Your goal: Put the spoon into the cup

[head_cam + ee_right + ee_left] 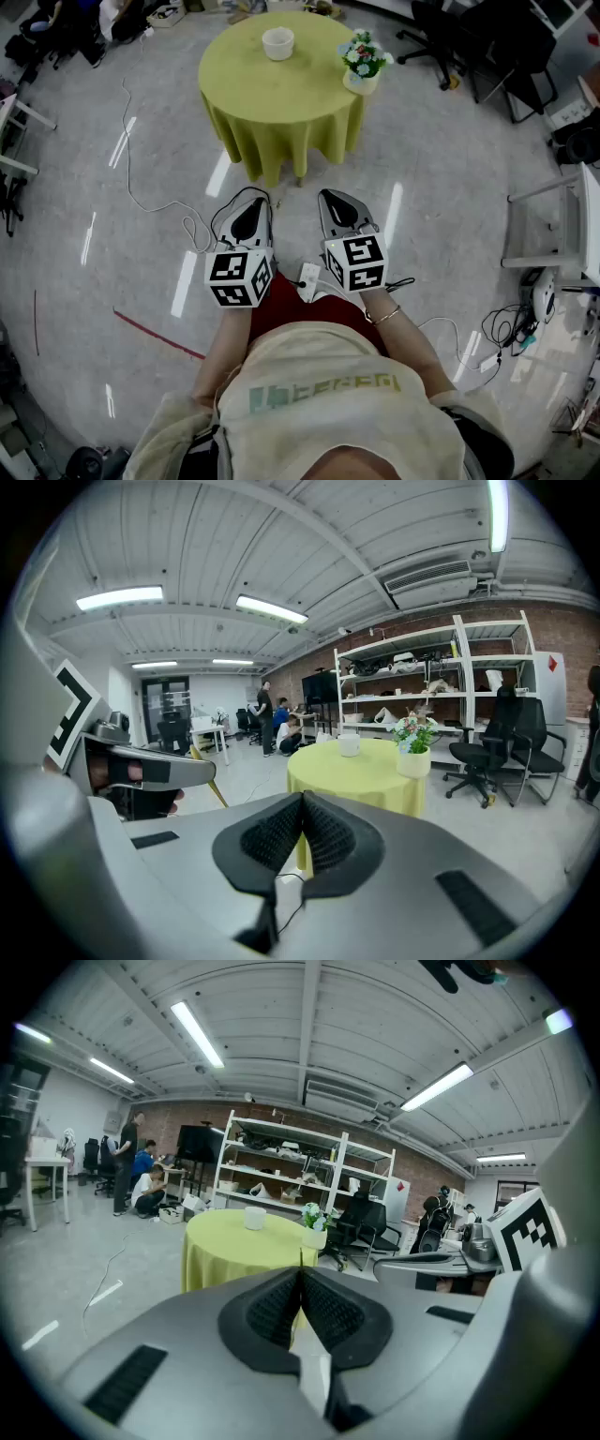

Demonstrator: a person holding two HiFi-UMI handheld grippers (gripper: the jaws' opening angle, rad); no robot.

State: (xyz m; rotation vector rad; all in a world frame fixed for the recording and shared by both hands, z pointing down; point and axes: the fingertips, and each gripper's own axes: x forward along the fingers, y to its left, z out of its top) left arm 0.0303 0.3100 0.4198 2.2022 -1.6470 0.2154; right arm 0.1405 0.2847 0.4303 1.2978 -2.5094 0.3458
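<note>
Overhead, the head view looks steeply down on a round table (272, 108) draped in a yellow-green cloth. A white cup (278, 43) stands near its far edge, mouth up, its inside pale. A white flower pot (363, 82) holding a bunch of white and pink flowers (364, 53) stands close to the right-hand edge, well apart from the cup. Bare cloth fills the near half of the table. The left gripper (249, 208) and right gripper (339, 202) are held side by side low over the person's lap, short of the table, with glossy grey floor (431, 169) between them and the cloth's hem. A thin cable (141, 192) loops across the floor on the left, and office chairs (441, 42) stand beyond the table on the right. The spoon cannot be made out in any view.

The left gripper view shows its black ribbed pads pressed together. Beyond them the table stands with the cup and the flower pot on top. This view also shows a white shelving unit (300, 1171) against a brick wall and people (141, 1185) far off on the left.

The right gripper view shows its pads pressed together too, with nothing between them. The table lies ahead across open floor.
</note>
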